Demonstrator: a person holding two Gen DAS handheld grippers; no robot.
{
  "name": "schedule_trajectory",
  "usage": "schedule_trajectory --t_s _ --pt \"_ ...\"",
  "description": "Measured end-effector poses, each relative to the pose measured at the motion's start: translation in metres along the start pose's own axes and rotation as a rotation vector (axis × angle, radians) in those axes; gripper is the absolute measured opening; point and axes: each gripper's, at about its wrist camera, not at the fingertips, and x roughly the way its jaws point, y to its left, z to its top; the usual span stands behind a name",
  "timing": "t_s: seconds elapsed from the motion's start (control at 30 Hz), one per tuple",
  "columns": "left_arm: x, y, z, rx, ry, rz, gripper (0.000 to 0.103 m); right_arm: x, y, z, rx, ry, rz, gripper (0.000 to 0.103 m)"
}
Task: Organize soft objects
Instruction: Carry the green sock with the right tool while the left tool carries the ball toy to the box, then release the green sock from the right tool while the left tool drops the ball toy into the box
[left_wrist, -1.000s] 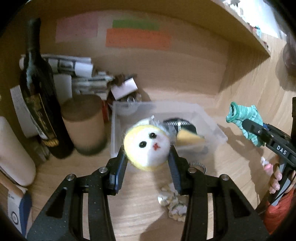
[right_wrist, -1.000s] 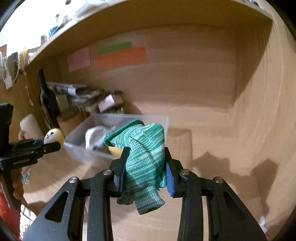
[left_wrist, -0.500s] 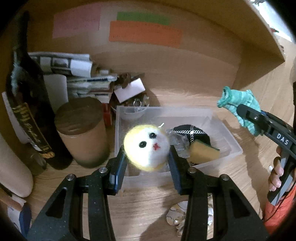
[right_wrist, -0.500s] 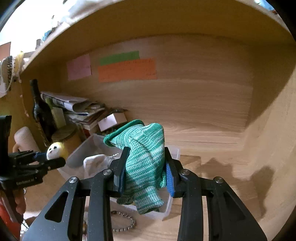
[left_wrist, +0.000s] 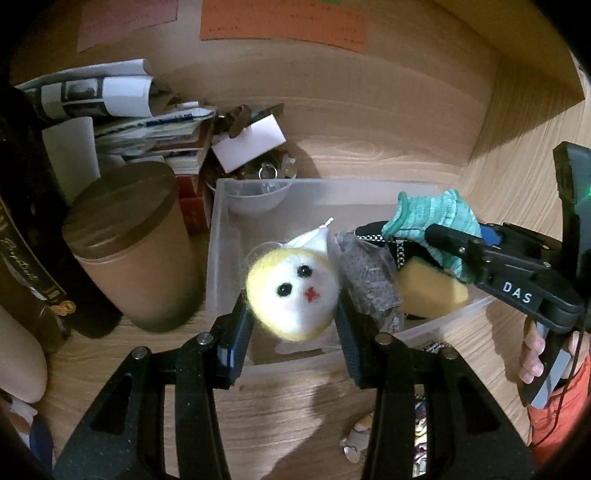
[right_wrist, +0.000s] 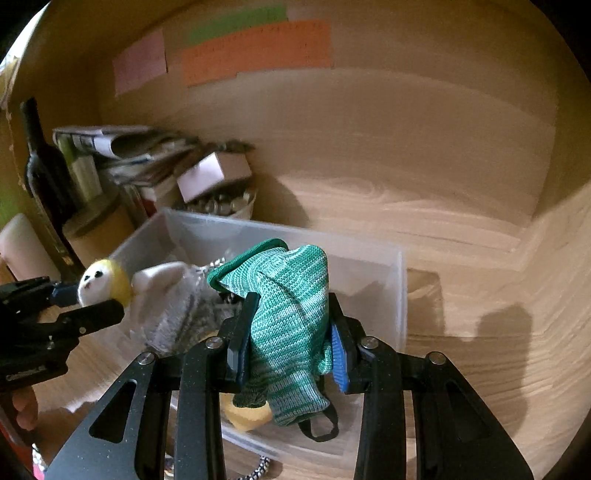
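Yellow-and-white plush ball (left_wrist: 293, 293) sits pinched between the left gripper (left_wrist: 293, 325) pads, above the clear plastic bin (left_wrist: 236, 206), probably for dropping inside. From the right wrist, the right gripper (right_wrist: 290, 339) is closed around a green knitted glove (right_wrist: 284, 314), which hangs over the same bin.

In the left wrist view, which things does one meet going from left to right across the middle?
Dark glass bottle → brown cardboard tube with dark lid → yellow-and-white plush ball with a face → grey fuzzy cloth → yellow sponge → right gripper holding green knitted glove.
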Motion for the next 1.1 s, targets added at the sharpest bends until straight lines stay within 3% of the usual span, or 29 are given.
schedule_trajectory --t_s 0.2,0.4,0.43,0.5,0.6,0.67,0.83,0.93,1.1 --pt "0.001 -0.005 -0.002 0.019 -0.001 0.005 0.049 0.006 0.002 -0.002 -0.012 0.024 -0.017 0.037" --pt "-0.011 -0.009 -0.005 0.028 -0.028 0.004 0.063 0.002 0.006 -0.001 -0.029 0.014 -0.038 0.053" --pt "-0.015 -0.01 -0.005 0.03 -0.037 0.003 0.065 0.001 0.006 -0.001 -0.032 -0.002 -0.08 0.057" --pt "-0.021 -0.012 -0.005 0.032 -0.048 -0.001 0.067 -0.005 0.008 0.0 -0.034 -0.021 -0.084 0.062" --pt "-0.034 -0.015 -0.004 0.04 -0.078 0.001 0.073 -0.016 0.01 0.002 -0.04 -0.044 -0.079 0.066" --pt "-0.043 -0.017 -0.005 0.044 -0.101 0.006 0.077 -0.024 0.012 0.003 -0.042 -0.061 -0.074 0.074" --pt "-0.064 -0.022 -0.007 0.052 -0.149 0.013 0.09 -0.052 0.021 0.004 -0.058 -0.118 -0.059 0.077" --pt "-0.076 -0.023 -0.011 0.049 -0.166 0.009 0.098 -0.074 0.026 0.003 -0.069 -0.166 -0.047 0.086" --pt "-0.084 -0.022 -0.019 0.045 -0.167 0.016 0.1 -0.099 0.032 -0.004 -0.08 -0.21 -0.039 0.093"
